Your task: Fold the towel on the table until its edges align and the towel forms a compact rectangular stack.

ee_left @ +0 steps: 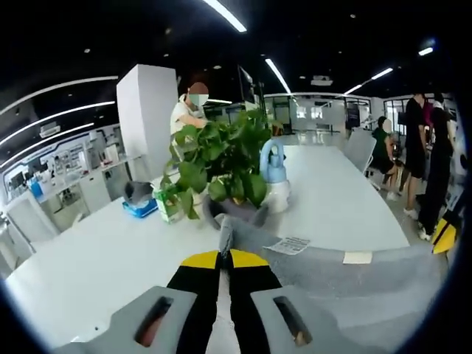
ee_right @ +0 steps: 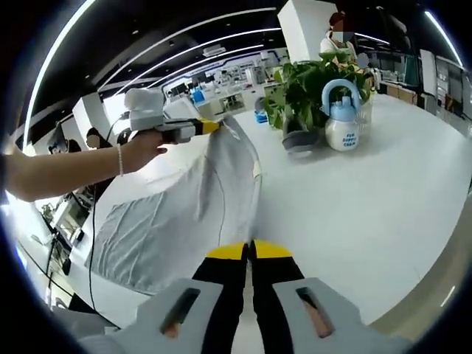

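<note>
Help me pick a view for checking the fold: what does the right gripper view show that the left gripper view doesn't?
Right gripper view: the left gripper in a hand, lifting the towel off the table.
Left gripper view: a paper slip, a blue box, people standing at right.
Both: towel pinched in shut jaws, potted plant, spray bottle.

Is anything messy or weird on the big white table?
Nothing is spilled or broken. The grey cloth towel is just mid-fold, lifted off the white table by both grippers, so it hangs slanted. The leafy green potted plant and blue-topped white spray bottle stand upright.
</note>
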Tool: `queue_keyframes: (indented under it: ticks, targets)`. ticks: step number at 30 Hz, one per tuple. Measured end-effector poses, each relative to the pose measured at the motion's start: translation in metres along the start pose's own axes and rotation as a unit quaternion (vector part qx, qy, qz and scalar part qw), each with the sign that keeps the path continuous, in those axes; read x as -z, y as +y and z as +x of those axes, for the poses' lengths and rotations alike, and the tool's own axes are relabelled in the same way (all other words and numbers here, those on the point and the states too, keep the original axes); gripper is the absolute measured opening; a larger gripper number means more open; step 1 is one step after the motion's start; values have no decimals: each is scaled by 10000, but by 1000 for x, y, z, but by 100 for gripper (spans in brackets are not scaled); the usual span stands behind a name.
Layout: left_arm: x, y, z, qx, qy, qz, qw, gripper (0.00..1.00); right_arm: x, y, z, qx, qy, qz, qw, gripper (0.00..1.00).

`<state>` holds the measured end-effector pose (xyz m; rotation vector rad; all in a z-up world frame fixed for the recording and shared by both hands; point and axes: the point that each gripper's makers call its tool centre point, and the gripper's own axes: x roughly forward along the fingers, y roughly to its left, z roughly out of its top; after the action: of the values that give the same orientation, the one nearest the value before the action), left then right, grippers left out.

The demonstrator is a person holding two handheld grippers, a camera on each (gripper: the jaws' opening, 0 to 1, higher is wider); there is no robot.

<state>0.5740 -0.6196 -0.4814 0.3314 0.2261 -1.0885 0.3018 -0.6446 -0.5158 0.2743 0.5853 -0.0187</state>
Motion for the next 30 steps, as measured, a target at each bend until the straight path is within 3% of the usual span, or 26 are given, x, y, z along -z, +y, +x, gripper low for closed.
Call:
queue_keyframes:
  ticks: [18, 30]
  targets:
    - [-15, 16, -18, -302, -83, -125, 9994, 4, -23, 14, -2, -399, -137, -463, 9980, 0]
    - [-15, 26, -27, -503, -29, -246, 9984, 4, -37, 33, -3, -863, -238, -727, 9933, 0]
